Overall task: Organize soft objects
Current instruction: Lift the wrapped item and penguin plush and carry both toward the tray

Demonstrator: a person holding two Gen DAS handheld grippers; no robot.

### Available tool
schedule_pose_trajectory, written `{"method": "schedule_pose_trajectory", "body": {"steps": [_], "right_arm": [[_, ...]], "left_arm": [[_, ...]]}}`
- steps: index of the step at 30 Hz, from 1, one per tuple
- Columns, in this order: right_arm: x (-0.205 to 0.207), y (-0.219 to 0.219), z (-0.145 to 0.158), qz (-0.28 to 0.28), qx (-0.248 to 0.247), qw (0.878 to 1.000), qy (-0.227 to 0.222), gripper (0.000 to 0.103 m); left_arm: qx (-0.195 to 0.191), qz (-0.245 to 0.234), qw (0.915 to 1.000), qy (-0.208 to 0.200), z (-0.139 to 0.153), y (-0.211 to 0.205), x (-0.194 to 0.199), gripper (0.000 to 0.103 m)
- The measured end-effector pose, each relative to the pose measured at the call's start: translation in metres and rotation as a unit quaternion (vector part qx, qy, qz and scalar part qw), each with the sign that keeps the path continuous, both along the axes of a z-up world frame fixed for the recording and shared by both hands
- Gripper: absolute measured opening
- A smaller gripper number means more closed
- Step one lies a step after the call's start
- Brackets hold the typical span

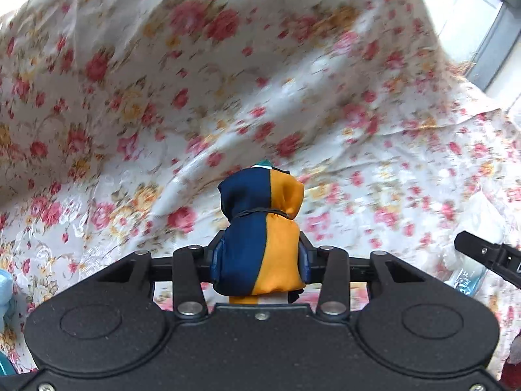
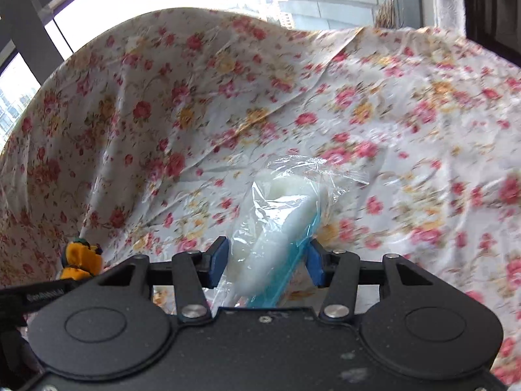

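A soft pouch [image 1: 260, 202], half navy and half orange and tied at the neck with a black band, stands between the pads of my left gripper [image 1: 262, 257], which is shut on its lower half. The same pouch [image 2: 79, 257] shows at the left edge of the right wrist view. My right gripper [image 2: 267, 260] has its blue pads against both sides of a white sponge in a clear plastic bag with a blue strip [image 2: 283, 224]. One finger of the right gripper [image 1: 482, 251] reaches in at the right of the left wrist view.
A crinkled floral cloth [image 1: 162, 97] covers the whole surface and rises into a hump behind. Window frames [image 2: 29, 22] stand beyond it. A pale blue soft thing [image 1: 5, 290] lies at the left edge, and a red thing [image 1: 511, 368] at the bottom right.
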State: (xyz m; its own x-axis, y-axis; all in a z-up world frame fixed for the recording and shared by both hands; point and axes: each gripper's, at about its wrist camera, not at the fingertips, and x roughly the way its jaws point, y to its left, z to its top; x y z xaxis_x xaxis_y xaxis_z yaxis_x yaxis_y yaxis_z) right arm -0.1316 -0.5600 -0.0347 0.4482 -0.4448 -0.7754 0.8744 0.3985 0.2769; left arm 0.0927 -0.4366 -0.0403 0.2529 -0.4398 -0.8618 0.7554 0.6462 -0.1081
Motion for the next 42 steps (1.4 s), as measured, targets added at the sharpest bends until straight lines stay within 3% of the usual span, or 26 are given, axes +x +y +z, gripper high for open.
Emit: {"method": "schedule_pose_trajectory", "body": {"steps": [5,13,25,34,42], "right_arm": [[-0.040,0.005,0.012,-0.010,-0.020,1.000,0.014,0.049],[-0.110,0.036,0.018,-0.019,-0.016,0.999,0.031,0.049],[-0.183,0.109,0.024,-0.018,0.012,0.999,0.023,0.050],[-0.204,0.174,0.032,0.012,0.029,0.999,0.009,0.050],[-0.182,0.227,0.054,0.074,0.024,0.997,-0.007,0.050]], "left_arm": [[-0.027,-0.036,0.9990,0.005,0.025,-0.014,-0.032,0.042],[-0.037,-0.121,0.9918,0.021,0.046,-0.025,-0.113,0.043],[-0.012,-0.202,0.9777,0.055,0.043,0.018,-0.209,0.043],[-0.017,-0.184,0.9805,0.066,0.048,0.093,-0.232,0.043],[-0.025,-0.110,0.9916,0.064,0.046,0.170,-0.218,0.043]]}}
